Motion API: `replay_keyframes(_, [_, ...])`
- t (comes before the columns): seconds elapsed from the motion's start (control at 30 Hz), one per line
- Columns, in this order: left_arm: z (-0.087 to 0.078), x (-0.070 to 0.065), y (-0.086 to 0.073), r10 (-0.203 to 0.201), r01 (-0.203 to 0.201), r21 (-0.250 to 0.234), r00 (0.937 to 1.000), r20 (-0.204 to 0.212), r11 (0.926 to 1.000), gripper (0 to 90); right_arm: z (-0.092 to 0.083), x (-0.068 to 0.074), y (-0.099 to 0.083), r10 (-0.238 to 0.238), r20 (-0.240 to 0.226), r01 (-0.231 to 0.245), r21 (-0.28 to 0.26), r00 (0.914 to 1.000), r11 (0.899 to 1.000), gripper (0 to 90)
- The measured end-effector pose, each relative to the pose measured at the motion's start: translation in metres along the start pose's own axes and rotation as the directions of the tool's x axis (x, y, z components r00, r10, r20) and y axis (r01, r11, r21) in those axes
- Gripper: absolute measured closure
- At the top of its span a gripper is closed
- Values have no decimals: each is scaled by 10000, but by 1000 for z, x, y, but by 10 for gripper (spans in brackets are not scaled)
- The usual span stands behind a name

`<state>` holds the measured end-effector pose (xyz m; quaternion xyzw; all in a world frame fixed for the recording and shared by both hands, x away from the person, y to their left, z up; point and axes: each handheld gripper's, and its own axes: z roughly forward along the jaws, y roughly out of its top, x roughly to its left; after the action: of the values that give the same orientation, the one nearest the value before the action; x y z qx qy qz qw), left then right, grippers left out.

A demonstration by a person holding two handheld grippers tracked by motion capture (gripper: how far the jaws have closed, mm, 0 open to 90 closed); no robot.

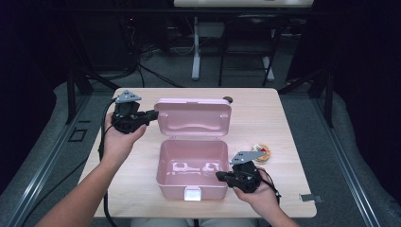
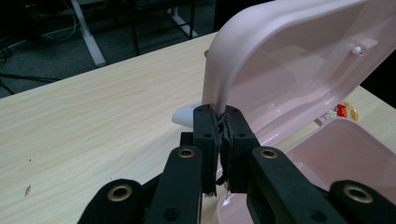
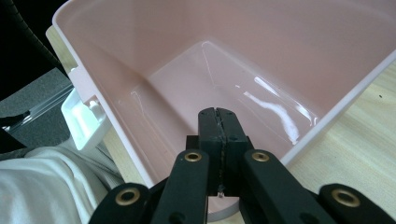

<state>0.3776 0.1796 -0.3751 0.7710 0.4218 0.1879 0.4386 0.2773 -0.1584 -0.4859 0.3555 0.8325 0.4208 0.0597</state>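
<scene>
At frame centre in the high view, your left gripper [image 1: 150, 115] pinches the lid [image 1: 193, 117] edge to keep the box [image 1: 193, 189] open, while your right gripper [image 1: 221, 176], jaws together, clamps the right wall, steadying it.

- Left gripper [image 1: 152, 114]: matte black body, grey three-cornered plate on top, black cable trailing off along the forearm.
- Right gripper [image 1: 220, 176]: same black build, same grey plate, dark cable looping behind it.
- Up close, both have black linkage arms studded with brass-ringed holes and ending in blocky black jaws.
- Forearms are bare, no sleeves.
</scene>
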Motion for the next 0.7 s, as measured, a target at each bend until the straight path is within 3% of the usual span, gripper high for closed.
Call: replay_keyframes(0.7, [14,9,7,-499,499,8,9987,42,9988,872,0,0,0,-87,-110,87,42,9999,10000,900])
